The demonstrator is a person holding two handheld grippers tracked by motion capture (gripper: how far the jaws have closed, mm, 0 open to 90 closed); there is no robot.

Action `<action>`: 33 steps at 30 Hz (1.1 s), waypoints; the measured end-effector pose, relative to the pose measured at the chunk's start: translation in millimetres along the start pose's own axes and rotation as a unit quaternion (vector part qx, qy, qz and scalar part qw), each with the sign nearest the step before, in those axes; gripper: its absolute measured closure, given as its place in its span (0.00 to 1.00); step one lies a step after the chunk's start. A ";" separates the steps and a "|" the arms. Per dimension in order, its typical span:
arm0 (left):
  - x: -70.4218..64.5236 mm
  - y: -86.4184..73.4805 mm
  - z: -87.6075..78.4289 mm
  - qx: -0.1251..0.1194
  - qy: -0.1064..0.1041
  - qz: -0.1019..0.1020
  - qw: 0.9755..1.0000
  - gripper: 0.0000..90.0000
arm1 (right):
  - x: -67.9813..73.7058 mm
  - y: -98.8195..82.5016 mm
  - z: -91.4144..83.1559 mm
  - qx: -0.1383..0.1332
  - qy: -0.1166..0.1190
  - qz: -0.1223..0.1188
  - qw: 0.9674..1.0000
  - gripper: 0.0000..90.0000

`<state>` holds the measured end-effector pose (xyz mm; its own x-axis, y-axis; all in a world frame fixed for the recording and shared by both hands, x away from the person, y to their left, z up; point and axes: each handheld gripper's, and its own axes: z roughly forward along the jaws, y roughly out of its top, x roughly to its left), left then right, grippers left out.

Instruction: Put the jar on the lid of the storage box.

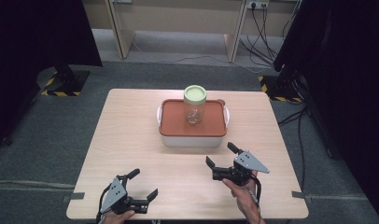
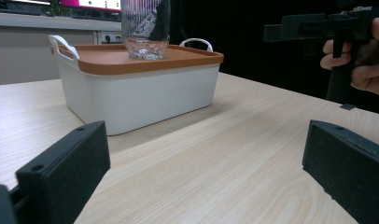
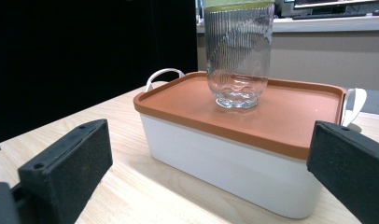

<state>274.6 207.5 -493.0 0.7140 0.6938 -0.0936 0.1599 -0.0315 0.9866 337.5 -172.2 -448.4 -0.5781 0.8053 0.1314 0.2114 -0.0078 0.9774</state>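
A: Jar [image 1: 195, 104] position?
B: Frame centre, upright on the box's orange lid [image 1: 173, 122].
A: Grippers?
B: Left gripper [image 1: 143, 184] lower left, right gripper [image 1: 221, 155] lower centre-right; both jaws wide, holding nothing.

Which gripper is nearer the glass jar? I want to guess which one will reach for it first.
Right. The right gripper hovers open just in front of the white box that the glass jar stands on. The left gripper is open too, back at the table's near left edge.
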 end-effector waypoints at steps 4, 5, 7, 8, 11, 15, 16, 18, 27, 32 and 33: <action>0.0 0.0 0.0 0.000 0.000 0.000 1.000 0.00 | -0.1 -1.2 -2.9 0.000 0.001 0.000 1.000 0.01; 0.0 0.1 -0.1 0.000 0.000 0.000 1.000 0.00 | 0.0 -1.5 -3.6 0.000 0.001 0.001 1.000 0.01; 0.0 0.1 -0.1 0.000 0.000 0.000 1.000 0.00 | 0.1 -1.9 -5.0 0.000 0.001 0.000 1.000 0.01; 0.1 0.1 -0.1 0.000 0.000 0.000 1.000 0.00 | 0.1 -2.1 -5.7 -0.001 0.001 0.001 1.000 0.01; 0.0 0.1 -0.1 0.000 0.000 0.000 1.000 0.00 | 0.7 -2.8 -8.1 -0.001 0.002 -0.001 1.000 0.01; -0.1 0.0 0.0 0.001 0.000 0.001 1.000 0.00 | 1.9 -4.2 -9.7 0.000 0.003 -0.001 1.000 0.01; -0.1 0.0 0.1 0.001 0.000 0.001 1.000 0.00 | 2.0 -4.4 -9.8 0.000 0.003 -0.001 1.000 0.01; -0.1 0.0 0.0 0.001 0.000 0.001 1.000 0.00 | 2.4 -4.9 -10.5 0.001 0.005 -0.001 1.000 0.01; 0.0 0.1 -0.1 0.000 0.001 0.001 1.000 0.00 | 2.3 -8.5 -16.0 0.001 0.003 -0.004 1.000 0.01; -0.2 0.0 0.1 0.001 0.001 0.001 1.000 0.00 | 1.7 -9.1 -19.0 0.000 0.001 -0.004 1.000 0.01; -0.2 0.0 0.1 0.000 0.001 0.001 1.000 0.00 | 1.7 -9.1 -19.3 0.000 0.001 -0.004 1.000 0.01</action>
<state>274.5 207.3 -492.9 0.7134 0.6947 -0.0913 0.1590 -0.0336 0.9867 319.4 -182.2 -453.9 -0.5816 0.8039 0.1245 0.2065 -0.0021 0.9784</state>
